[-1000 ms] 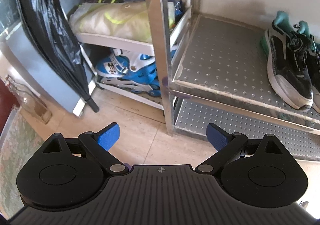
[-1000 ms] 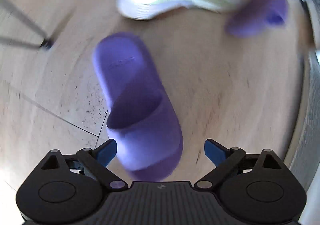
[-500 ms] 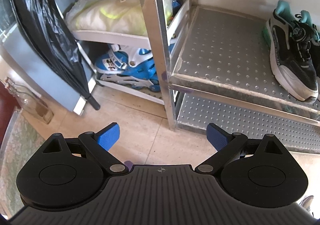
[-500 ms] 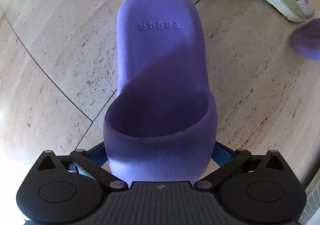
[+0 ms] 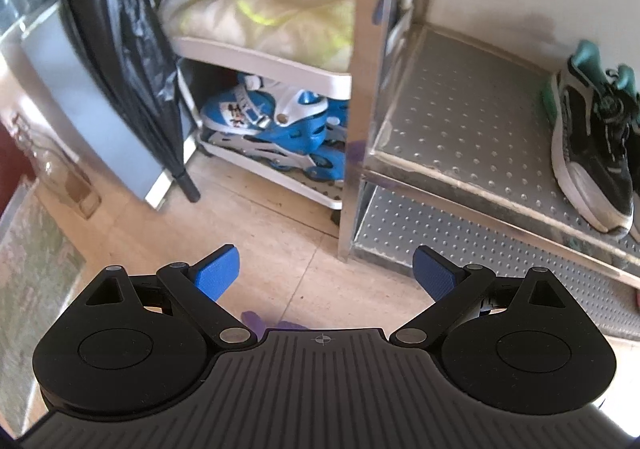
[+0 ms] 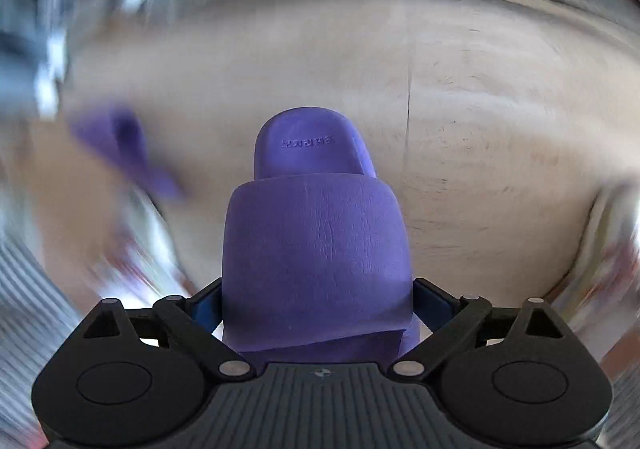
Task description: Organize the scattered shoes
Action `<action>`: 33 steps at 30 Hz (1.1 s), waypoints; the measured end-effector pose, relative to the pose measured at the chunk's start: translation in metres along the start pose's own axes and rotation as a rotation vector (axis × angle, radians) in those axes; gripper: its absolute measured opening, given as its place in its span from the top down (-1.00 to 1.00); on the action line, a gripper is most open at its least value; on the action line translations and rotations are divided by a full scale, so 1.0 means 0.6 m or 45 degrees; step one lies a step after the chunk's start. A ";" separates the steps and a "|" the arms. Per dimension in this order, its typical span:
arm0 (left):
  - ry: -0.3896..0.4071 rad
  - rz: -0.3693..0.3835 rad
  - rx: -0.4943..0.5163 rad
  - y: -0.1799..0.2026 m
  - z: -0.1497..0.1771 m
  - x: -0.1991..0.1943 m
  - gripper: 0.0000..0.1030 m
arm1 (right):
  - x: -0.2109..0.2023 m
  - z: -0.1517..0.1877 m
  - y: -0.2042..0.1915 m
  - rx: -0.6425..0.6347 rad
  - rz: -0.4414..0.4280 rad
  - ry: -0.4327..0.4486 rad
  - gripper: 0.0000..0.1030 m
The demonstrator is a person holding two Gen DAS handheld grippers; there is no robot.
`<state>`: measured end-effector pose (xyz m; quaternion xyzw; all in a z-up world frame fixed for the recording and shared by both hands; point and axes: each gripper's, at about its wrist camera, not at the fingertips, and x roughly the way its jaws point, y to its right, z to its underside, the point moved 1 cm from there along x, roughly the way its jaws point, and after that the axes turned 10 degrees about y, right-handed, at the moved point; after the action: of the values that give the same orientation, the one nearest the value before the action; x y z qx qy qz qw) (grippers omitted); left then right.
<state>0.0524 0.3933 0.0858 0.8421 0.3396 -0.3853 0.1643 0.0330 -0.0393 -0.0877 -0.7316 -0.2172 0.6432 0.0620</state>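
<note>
My right claw [image 6: 318, 305] pinches a purple slide sandal [image 6: 316, 249] by its strap end, one blue finger pressed against each side, the heel pointing away toward twelve o'clock with raised lettering on the footbed. The sandal hangs above pale floor tile [image 6: 480, 129]; everything around it is smeared with motion. At about nine o'clock a second purple sandal [image 6: 120, 145] shows only as a blur, and I cannot tell how it lies. My left claw [image 5: 326, 275] is spread wide and holds nothing, its blue fingertips [image 5: 218, 271] well apart over the tiled floor. Ahead of it, a steel shoe rack [image 5: 460, 117] stands from twelve to three o'clock, with a black and teal sneaker [image 5: 592, 153] on its studded upper shelf at three o'clock. At eleven o'clock, blue inline skates [image 5: 276, 129] sit on a white shelf unit, and a black plastic bag [image 5: 116, 49] hangs at ten.
</note>
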 end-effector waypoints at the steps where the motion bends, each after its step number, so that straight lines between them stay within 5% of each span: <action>1: 0.004 -0.004 -0.006 -0.004 0.000 -0.001 -0.87 | -0.022 0.002 -0.002 0.154 -0.077 0.075 -0.84; 6: 0.054 -0.077 -0.097 -0.051 -0.008 -0.010 -0.88 | -0.116 -0.021 -0.062 0.376 -0.363 0.295 -0.85; 13: 0.067 -0.129 -0.200 -0.100 -0.012 -0.012 -0.88 | -0.189 -0.103 -0.228 0.170 -0.548 0.599 -0.85; 17: 0.076 -0.124 -0.200 -0.105 -0.017 -0.011 -0.88 | -0.167 -0.215 -0.363 -0.078 -0.372 0.842 -0.85; 19: 0.080 -0.130 -0.196 -0.108 -0.020 -0.009 -0.87 | -0.121 -0.269 -0.440 -0.274 -0.184 0.969 -0.85; 24: 0.097 -0.180 -0.190 -0.122 -0.028 -0.002 -0.87 | -0.004 -0.348 -0.505 -0.442 0.047 0.970 -0.85; 30: 0.090 -0.190 -0.177 -0.126 -0.028 0.006 -0.87 | 0.060 -0.409 -0.518 -0.399 0.274 1.020 -0.85; 33: 0.091 -0.192 -0.158 -0.122 -0.028 0.006 -0.87 | 0.061 -0.438 -0.496 -0.245 0.351 1.077 -0.87</action>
<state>0.0120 0.4565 0.0928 0.8156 0.4310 -0.3444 0.1745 0.2192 0.2919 0.0324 -0.9545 -0.1322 0.2672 -0.0091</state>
